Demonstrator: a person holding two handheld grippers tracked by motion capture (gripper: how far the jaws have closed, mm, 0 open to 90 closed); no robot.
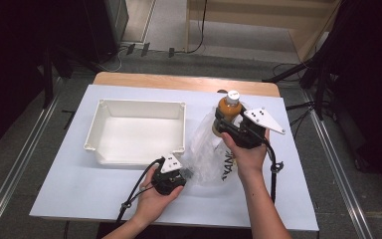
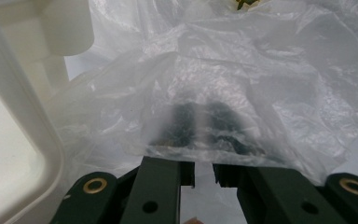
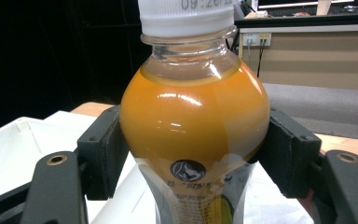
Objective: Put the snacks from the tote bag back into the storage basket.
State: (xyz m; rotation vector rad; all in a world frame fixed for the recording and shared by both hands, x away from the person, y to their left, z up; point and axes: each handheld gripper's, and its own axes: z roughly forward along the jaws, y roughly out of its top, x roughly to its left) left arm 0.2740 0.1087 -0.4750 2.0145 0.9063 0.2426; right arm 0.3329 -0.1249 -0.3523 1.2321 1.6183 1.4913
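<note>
At the left of the high view I see the white rectangular plastic bin (image 1: 138, 130) sitting on the white table top (image 1: 54, 189), its open side up. In the left gripper view its rounded rim (image 2: 37, 135) runs along the left edge, just beside the bag.

Next comes my left gripper (image 1: 175, 174), held low near the bin's front right corner. Its 2 jaws are clenched on the edge of the clear crinkled plastic bag (image 1: 206, 154); in the left gripper view the film (image 2: 223, 93) drapes over the jaw tips, which show dark through it, close together with only a narrow slit between them.

The bag lies between my 2 hands, resting on the table and rising toward the bottle.

Further right, my right gripper (image 1: 227, 122) grasps the clear plastic bottle of orange drink with a white screw cap (image 1: 229, 105). In the right gripper view the bottle (image 3: 193, 126) stands upright between the 2 black pads, which press on its rounded shoulder from both sides. Its lower part sits inside the bag's mouth.
</note>
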